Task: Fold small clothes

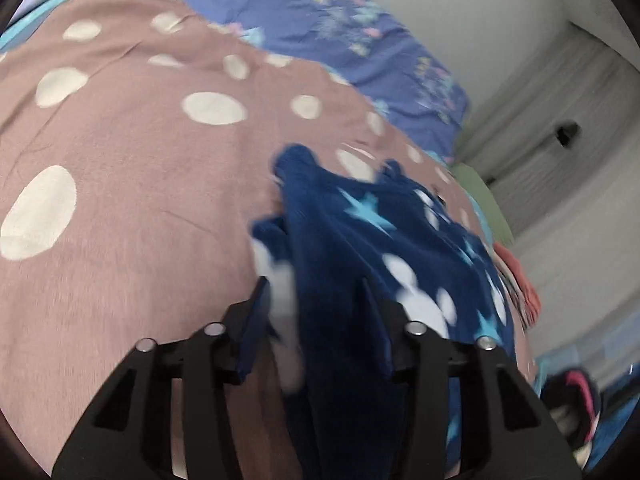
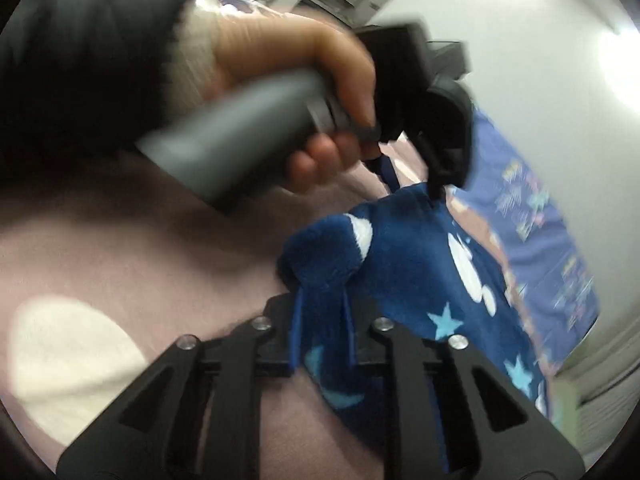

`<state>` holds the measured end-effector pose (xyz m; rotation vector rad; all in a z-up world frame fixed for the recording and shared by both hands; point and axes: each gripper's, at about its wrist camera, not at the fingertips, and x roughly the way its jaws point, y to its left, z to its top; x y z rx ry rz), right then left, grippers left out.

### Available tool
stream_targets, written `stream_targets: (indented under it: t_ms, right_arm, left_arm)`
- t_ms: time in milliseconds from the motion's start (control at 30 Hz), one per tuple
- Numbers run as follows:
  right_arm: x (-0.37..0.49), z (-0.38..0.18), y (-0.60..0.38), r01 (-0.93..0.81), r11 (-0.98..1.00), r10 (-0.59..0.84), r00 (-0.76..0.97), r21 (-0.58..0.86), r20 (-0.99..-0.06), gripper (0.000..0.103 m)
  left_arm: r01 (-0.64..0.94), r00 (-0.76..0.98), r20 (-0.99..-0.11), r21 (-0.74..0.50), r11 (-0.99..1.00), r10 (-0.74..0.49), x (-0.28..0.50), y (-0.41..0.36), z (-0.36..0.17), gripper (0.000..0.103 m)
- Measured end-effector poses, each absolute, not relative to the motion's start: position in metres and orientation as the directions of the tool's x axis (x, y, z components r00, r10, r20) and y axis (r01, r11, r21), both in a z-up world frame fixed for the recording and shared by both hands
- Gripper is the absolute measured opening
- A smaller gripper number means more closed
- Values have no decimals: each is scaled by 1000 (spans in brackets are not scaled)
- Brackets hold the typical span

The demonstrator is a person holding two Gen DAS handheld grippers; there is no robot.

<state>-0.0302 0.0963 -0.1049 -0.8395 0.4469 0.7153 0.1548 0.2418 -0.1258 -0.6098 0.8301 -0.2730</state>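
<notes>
A small navy fleece garment (image 1: 360, 232) with light-blue stars and white shapes lies on the pink bedspread (image 1: 132, 168) with white dots. My left gripper (image 1: 314, 284) is closed on one edge of the garment, with cloth bunched between its jaws. My right gripper (image 2: 322, 292) is shut on another bunched edge of the same garment (image 2: 420, 276). In the right wrist view the left gripper (image 2: 416, 188) and the hand holding it sit above the cloth, its tips pinching the far edge. Both views are motion-blurred.
A purple-blue patterned sheet (image 1: 352, 40) lies beyond the bedspread and shows in the right wrist view (image 2: 544, 232). A grey-white wall (image 1: 540, 80) is behind. Green and coral clothes (image 1: 516, 268) sit at the bed's right edge.
</notes>
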Motion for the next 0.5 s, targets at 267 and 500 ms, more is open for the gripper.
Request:
stream_targets:
  t_ms: [267, 500]
  right_arm:
    - [-29, -116, 101, -733, 458, 363, 670, -502, -647, 25]
    - [20, -32, -15, -541, 828, 368, 723, -147, -585, 22]
  left_arm:
    - [14, 702, -671, -320, 947, -237, 153, 219, -131, 13]
    - [88, 760, -564, -405, 910, -324, 122, 229, -96, 23]
